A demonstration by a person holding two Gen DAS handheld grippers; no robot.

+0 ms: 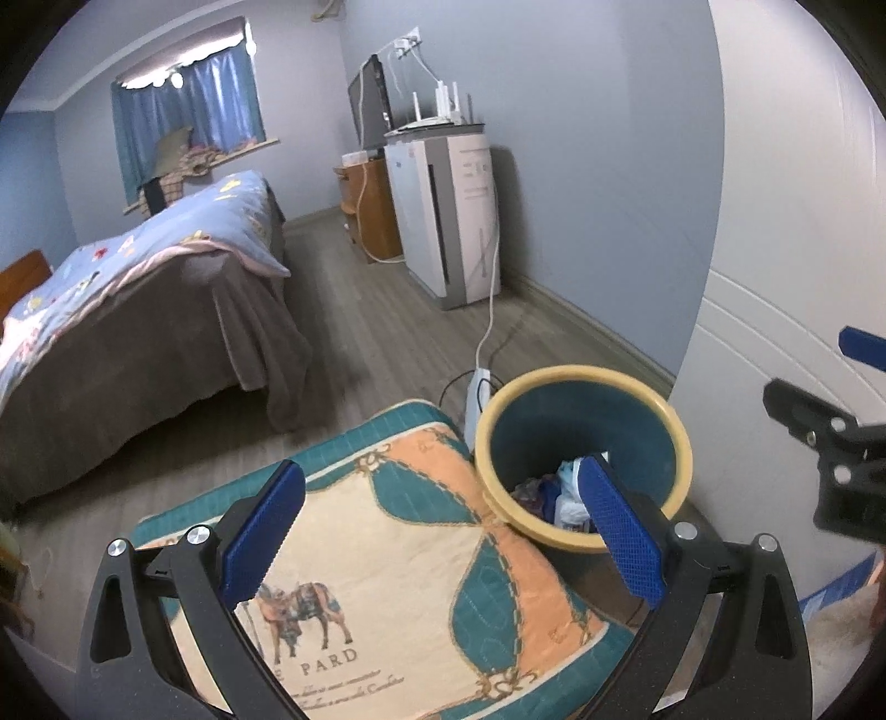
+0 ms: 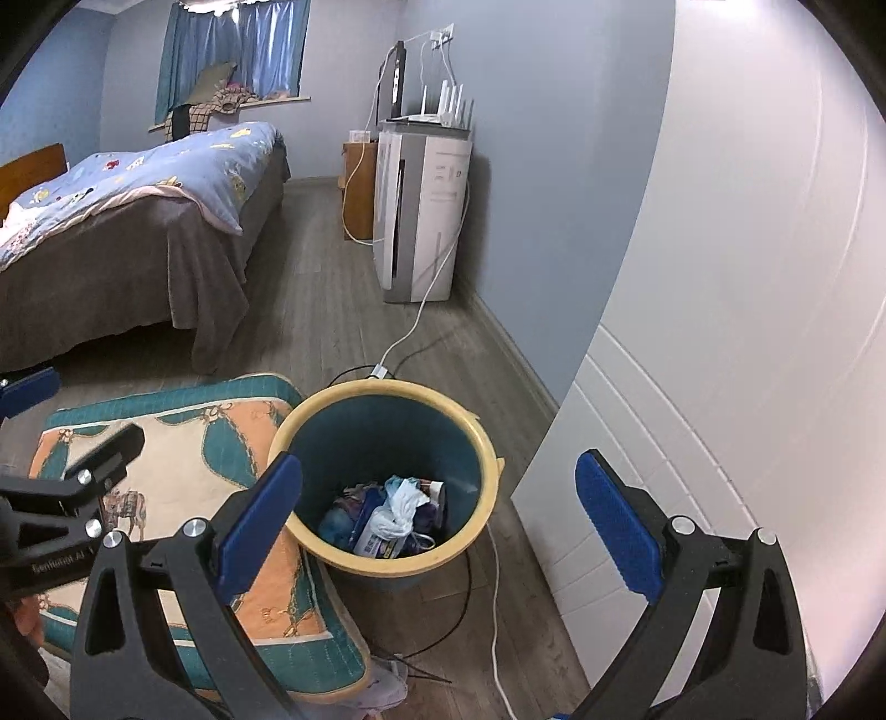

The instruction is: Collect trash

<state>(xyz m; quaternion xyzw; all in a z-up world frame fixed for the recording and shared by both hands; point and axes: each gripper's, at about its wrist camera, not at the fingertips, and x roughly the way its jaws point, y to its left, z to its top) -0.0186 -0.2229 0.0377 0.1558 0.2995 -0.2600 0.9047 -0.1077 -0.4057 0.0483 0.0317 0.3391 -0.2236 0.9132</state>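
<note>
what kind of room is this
Most likely a bedroom in a home. A bed with a blue patterned quilt stands by a curtained window, a waste bin with trash in it sits on the wood floor, and a router rests on a white appliance by the wall.

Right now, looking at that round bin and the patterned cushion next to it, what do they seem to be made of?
The bin looks like moulded plastic: smooth teal walls with a faint sheen and a thick yellowish rolled rim. The cushion looks like quilted fabric, matte, with stitched lines across its printed teal and orange pattern; the exact fibre can't be told.
</note>
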